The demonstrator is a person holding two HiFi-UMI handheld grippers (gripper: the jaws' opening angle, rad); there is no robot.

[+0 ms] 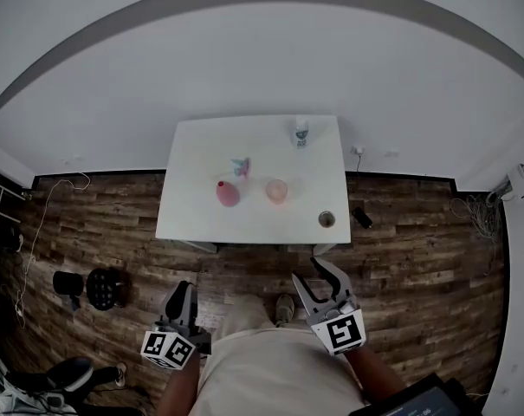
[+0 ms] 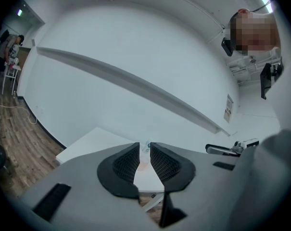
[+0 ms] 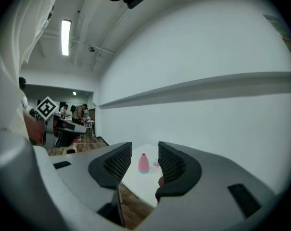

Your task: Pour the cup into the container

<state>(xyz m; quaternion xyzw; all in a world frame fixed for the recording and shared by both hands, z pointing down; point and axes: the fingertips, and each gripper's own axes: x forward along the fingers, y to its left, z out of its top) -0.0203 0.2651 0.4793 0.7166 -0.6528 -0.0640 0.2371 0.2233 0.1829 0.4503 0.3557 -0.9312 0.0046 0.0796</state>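
A white table (image 1: 192, 224) stands ahead of me on the wood floor. On it are a pale pink cup (image 1: 276, 191), a pink vase (image 1: 228, 193), a small colourful toy (image 1: 240, 166), a white bottle (image 1: 300, 132) at the back and a small dark round container (image 1: 326, 220) near the front right corner. Both grippers hang well short of the table, close to my body. My left gripper (image 1: 181, 291) shows only a narrow slit between its jaws, with nothing in it. My right gripper (image 1: 316, 276) is open wider and empty. The right gripper view frames the vase (image 3: 143, 163) between the jaws.
A black object (image 1: 361, 217) lies on the floor by the table's right side. A dark wheeled base (image 1: 106, 287) and a cable (image 1: 36, 232) are on the floor at left. A white wall runs behind the table. People stand far off in the left gripper view.
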